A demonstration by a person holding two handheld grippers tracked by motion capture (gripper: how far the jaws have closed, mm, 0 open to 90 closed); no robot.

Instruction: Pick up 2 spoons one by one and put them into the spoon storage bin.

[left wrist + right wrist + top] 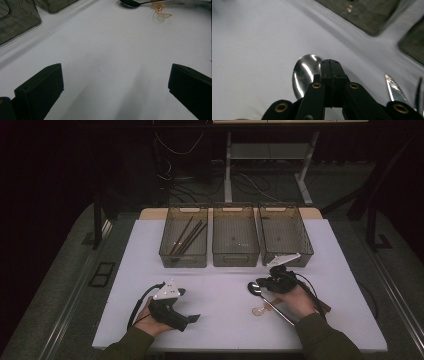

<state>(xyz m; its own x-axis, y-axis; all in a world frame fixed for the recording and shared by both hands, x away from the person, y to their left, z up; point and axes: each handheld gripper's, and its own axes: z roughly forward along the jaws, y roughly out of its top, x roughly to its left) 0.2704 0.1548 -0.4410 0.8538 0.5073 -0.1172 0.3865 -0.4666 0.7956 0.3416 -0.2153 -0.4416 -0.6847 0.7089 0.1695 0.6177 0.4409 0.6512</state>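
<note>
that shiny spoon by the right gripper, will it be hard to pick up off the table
Probably fiddly: the spoon lies flat on the smooth white table, so it may slide when nudged. Its polished metal looks stiff but likely slippery. The rounded bowl could let it rock.

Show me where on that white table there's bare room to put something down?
Bare: the stretch between the left gripper and the spoon, and the table's left edge beside the chopstick bin. Crowded: around the right gripper, with cutlery, and the bin row.

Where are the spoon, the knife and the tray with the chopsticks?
spoon (305, 72), right gripper view, on the shiny bowl.
knife (395, 90), right gripper view, on the blade.
tray with chopsticks (183, 260), high view, on the near wall of the leftmost tray.
</note>
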